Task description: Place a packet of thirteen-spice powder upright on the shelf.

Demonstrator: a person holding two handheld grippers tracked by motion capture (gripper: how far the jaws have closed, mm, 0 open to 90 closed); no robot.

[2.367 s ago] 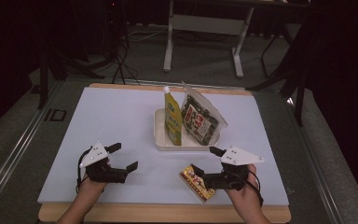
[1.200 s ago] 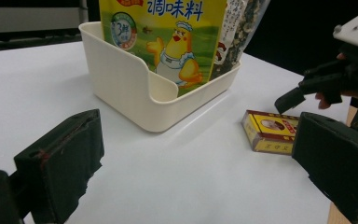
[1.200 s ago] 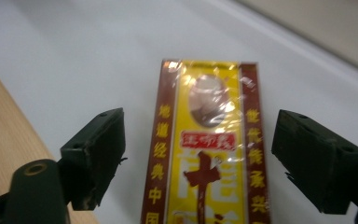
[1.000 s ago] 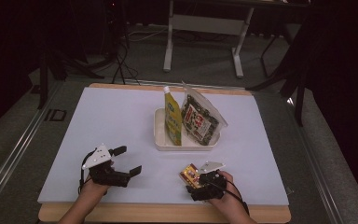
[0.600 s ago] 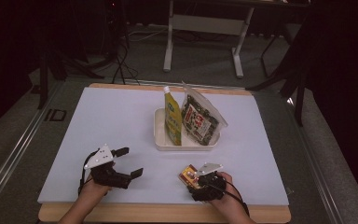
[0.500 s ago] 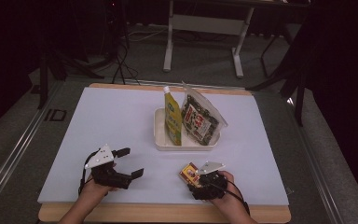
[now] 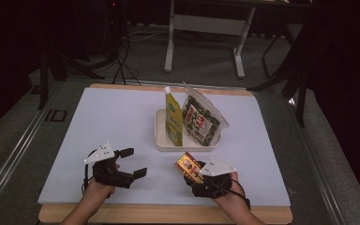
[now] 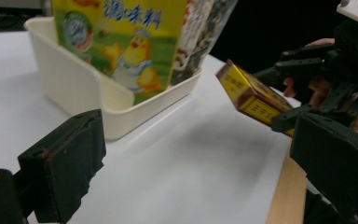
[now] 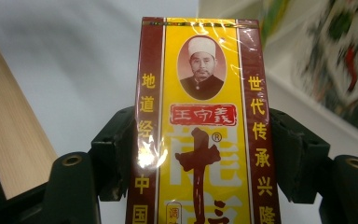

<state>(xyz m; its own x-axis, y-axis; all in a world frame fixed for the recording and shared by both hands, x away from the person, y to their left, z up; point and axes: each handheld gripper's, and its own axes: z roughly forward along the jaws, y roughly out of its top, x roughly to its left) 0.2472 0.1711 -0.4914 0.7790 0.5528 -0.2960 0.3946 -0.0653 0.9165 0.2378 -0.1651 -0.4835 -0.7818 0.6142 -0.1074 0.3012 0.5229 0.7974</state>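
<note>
nearest the table's front edge, the right gripper (image 7: 194, 172) has its jaws clamped on the long sides of a small box (image 9: 200, 126), lifted just off the table. it looks light and stiff, its film wrap slippery. yellow face, maroon borders, a portrait. the left gripper (image 7: 130, 161) stands open, holding nothing. beyond, the cream tray (image 7: 161, 140) holds pouches.
</note>
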